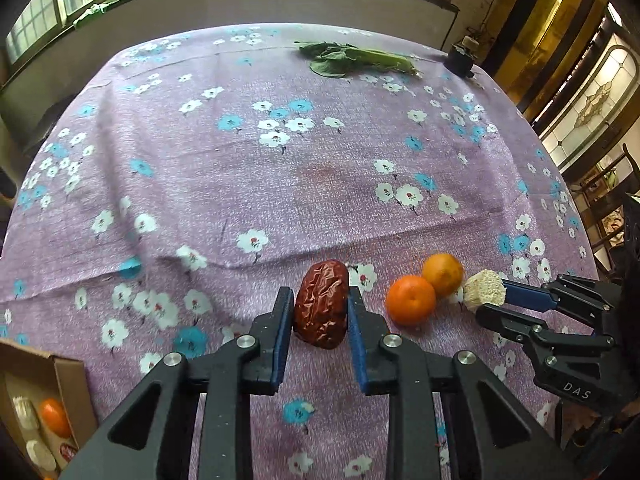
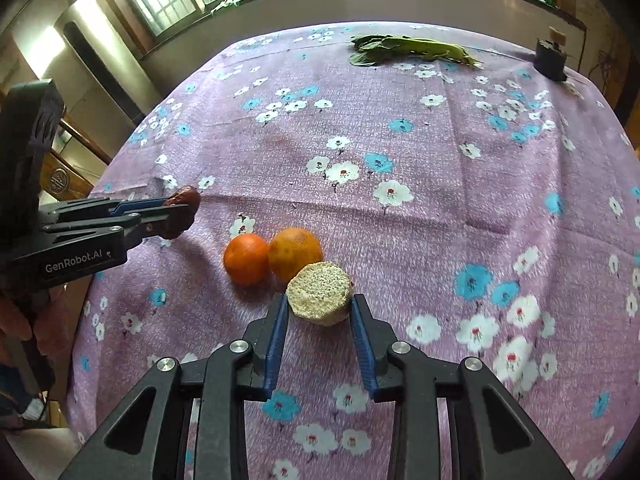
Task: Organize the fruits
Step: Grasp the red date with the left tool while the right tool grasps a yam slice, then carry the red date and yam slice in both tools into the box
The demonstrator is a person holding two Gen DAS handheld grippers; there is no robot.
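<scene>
Jaws of my left gripper (image 1: 320,308) pinch a wrinkled red date (image 1: 321,304) just above the cloth-covered surface (image 1: 280,184), and my right gripper (image 2: 320,308) has a pale puffed-grain cake (image 2: 320,293) clamped between its blue pads. Two oranges (image 2: 272,256) sit touching each other between them, the farther one against the cake, and I see a cardboard box (image 1: 68,376) holding another orange at the near left.

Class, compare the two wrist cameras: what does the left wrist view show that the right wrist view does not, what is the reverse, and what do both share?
Only the left wrist view shows the cardboard box at lower left, with an orange fruit inside.

Only the right wrist view shows the "GenRobot.AI" lettering on the left gripper.

Both show the red date between the left gripper's fingers, the beige puffed cake in the right gripper, two oranges, leafy greens and the floral tablecloth.
</scene>
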